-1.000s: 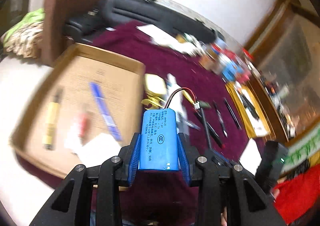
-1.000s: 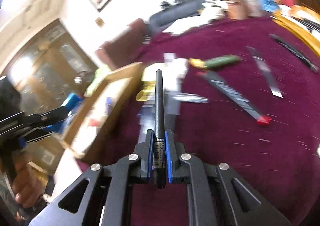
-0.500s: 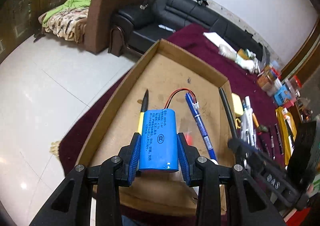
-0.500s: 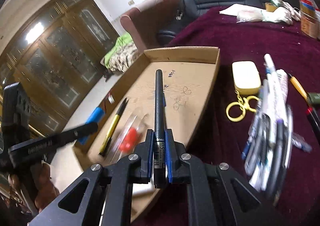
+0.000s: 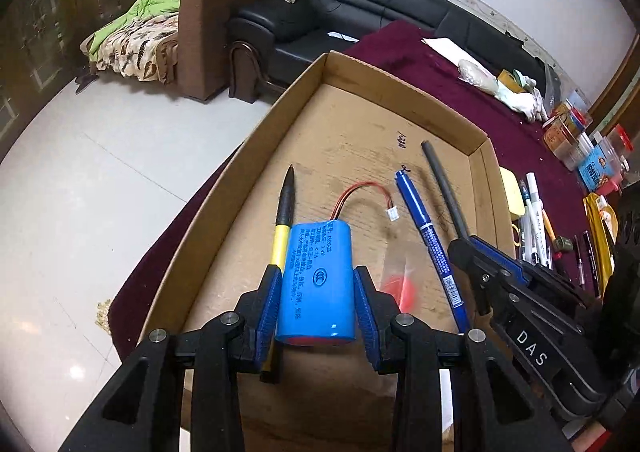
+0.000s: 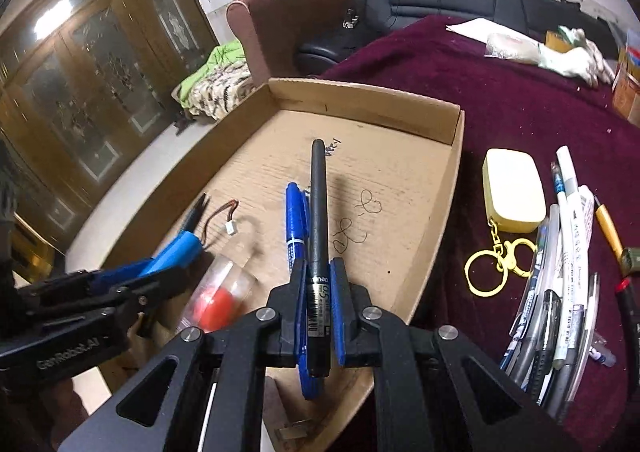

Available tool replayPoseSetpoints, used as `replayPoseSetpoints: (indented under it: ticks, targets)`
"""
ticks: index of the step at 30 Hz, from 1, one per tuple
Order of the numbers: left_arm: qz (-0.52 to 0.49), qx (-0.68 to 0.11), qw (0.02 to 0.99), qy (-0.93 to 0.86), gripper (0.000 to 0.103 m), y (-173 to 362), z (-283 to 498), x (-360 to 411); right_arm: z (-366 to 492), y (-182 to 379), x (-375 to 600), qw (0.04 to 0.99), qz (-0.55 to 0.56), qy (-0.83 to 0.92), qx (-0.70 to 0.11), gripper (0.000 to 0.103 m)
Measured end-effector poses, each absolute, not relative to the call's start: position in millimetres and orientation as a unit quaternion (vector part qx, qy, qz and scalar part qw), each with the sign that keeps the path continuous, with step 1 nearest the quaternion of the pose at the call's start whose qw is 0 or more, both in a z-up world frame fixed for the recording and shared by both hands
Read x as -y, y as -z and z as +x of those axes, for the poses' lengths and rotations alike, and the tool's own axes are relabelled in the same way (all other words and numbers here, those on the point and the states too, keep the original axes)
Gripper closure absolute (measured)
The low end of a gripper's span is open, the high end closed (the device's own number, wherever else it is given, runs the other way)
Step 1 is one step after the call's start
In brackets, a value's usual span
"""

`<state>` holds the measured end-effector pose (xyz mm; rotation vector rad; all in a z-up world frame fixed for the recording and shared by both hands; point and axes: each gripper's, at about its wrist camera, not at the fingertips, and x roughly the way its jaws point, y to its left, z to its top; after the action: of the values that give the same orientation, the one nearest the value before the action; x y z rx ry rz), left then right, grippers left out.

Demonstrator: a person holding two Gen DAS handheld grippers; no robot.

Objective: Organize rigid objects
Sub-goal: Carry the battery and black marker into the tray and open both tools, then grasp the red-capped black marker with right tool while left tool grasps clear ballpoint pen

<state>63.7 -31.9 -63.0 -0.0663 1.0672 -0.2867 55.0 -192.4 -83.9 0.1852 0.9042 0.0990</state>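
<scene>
My left gripper (image 5: pixel 318 292) is shut on a blue battery pack (image 5: pixel 318 252) with red wires and a white plug, held low over the cardboard tray (image 5: pixel 400 87). A black pen (image 6: pixel 318 191) points away over the tray, gripped by my shut right gripper (image 6: pixel 319 272). On the tray floor lie a yellow and black pen (image 5: pixel 285 203), a blue pen (image 6: pixel 295 219) under the black one, and a clear tube with something red inside (image 6: pixel 218 296). The two grippers are side by side, the right gripper (image 5: pixel 464 248) just right of the battery.
The tray sits at the left edge of a table with a maroon cloth (image 6: pixel 500 99). Right of the tray lie a yellow case with a keyring (image 6: pixel 514 191) and a heap of several pens (image 6: pixel 560 272). A brown armchair (image 5: pixel 224 11) and a black sofa (image 5: pixel 400 11) stand behind, with white floor to the left.
Both grippers have swung from over the table to over the tray, each keeping its hold. The battery has come down closer to the tray floor.
</scene>
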Motion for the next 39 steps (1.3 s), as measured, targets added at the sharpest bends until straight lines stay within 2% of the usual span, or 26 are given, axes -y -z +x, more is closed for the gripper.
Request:
replayPoseSetpoints:
  ticks: [1,2,3,4,7,10,11,14,21,26,32,36,39]
  targets:
    - [-0.033,-0.505,0.852,0.135,0.065,62,63,31,54,83,192,0.894,0.090,-0.049,-0.436,0.087]
    - [-0.035,-0.503,0.853,0.136,0.062,60,62,30,50,81,194,0.895,0.097,-0.052,-0.432,0.079]
    - [-0.039,-0.499,0.854,0.138,0.054,57,60,28,47,78,194,0.896,0.102,-0.054,-0.428,0.074]
    - [-0.042,-0.495,0.856,0.140,0.051,54,57,27,43,76,196,0.898,0.106,-0.057,-0.423,0.068]
    - [-0.049,-0.476,0.866,0.143,0.047,41,44,21,13,61,209,0.908,0.129,-0.065,-0.393,0.066]
    - [-0.057,-0.455,0.875,0.157,0.043,27,20,25,-32,55,232,0.918,0.160,-0.072,-0.356,0.053]
    - [-0.059,-0.448,0.877,0.164,0.039,24,12,27,-46,55,239,0.920,0.168,-0.070,-0.348,0.052]
    - [-0.061,-0.428,0.882,0.188,0.033,16,-15,43,-92,63,270,0.921,0.199,-0.046,-0.331,0.052]
    - [-0.031,-0.439,0.858,0.264,0.033,13,-63,102,-154,83,341,0.912,0.250,0.034,-0.324,0.052]
    - [0.020,-0.429,0.858,0.281,0.033,15,-90,128,-158,79,374,0.909,0.253,0.069,-0.323,0.052]
    - [0.025,-0.450,0.845,0.287,0.033,26,-91,139,-125,74,405,0.905,0.221,0.097,-0.349,0.052]
    - [0.029,-0.460,0.840,0.286,0.033,32,-89,144,-104,90,421,0.899,0.202,0.120,-0.371,0.052]
    - [0.030,-0.461,0.839,0.287,0.033,33,-88,145,-97,103,427,0.890,0.210,0.115,-0.387,0.065]
